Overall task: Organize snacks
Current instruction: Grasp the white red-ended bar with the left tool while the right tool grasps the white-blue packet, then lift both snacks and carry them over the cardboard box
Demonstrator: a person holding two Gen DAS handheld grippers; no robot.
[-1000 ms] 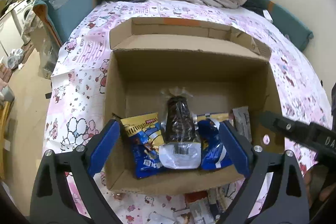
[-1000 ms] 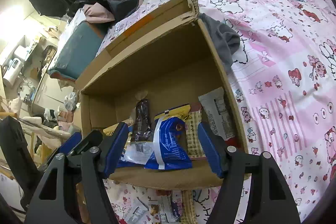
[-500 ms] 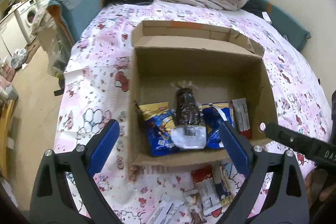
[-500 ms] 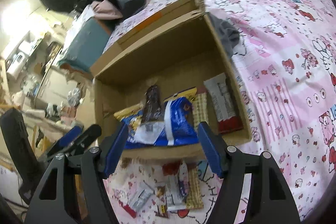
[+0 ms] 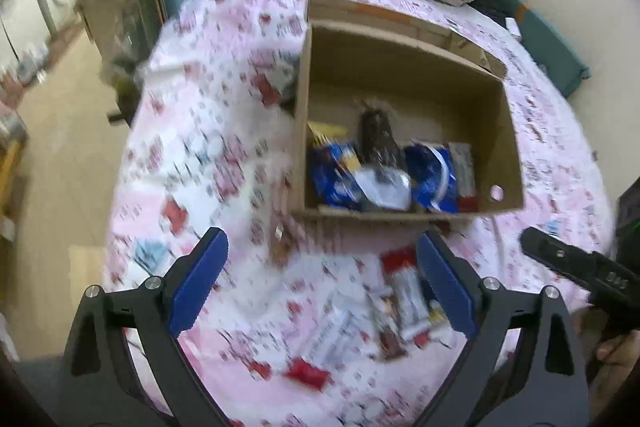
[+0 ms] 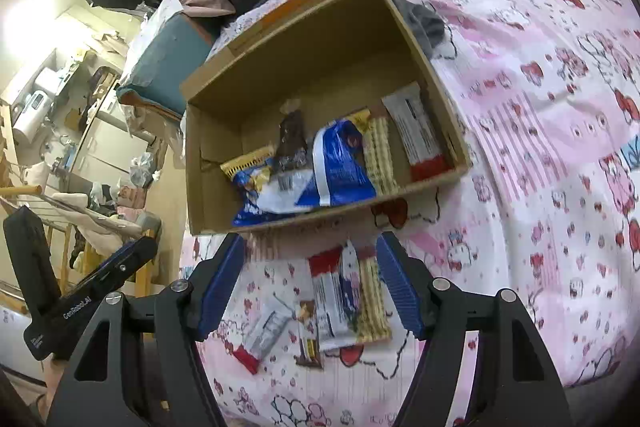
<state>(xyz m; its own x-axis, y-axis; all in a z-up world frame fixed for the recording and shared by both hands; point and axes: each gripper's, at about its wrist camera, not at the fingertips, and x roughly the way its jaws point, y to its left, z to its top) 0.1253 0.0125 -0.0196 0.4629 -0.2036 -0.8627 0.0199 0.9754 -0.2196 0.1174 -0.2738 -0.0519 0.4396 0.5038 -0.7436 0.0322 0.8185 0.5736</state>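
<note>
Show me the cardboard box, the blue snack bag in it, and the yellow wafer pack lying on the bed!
cardboard box [image 6: 304,39]: right wrist view, inner back wall.
blue snack bag [image 6: 344,171]: right wrist view, middle of its front.
yellow wafer pack [image 6: 371,301]: right wrist view, middle of wrapper.

I see my left gripper [image 5: 320,283] as two black skeletal arms with triangular cut-outs, silver screw heads at the knuckles and ribbed blue pads [image 5: 198,279] on the fingers. My right gripper [image 6: 310,283] is built the same: black frame, round silver screws, blue ribbed pads [image 6: 400,287]. At lower left of its view, white lettering marks the other gripper's black body
</note>
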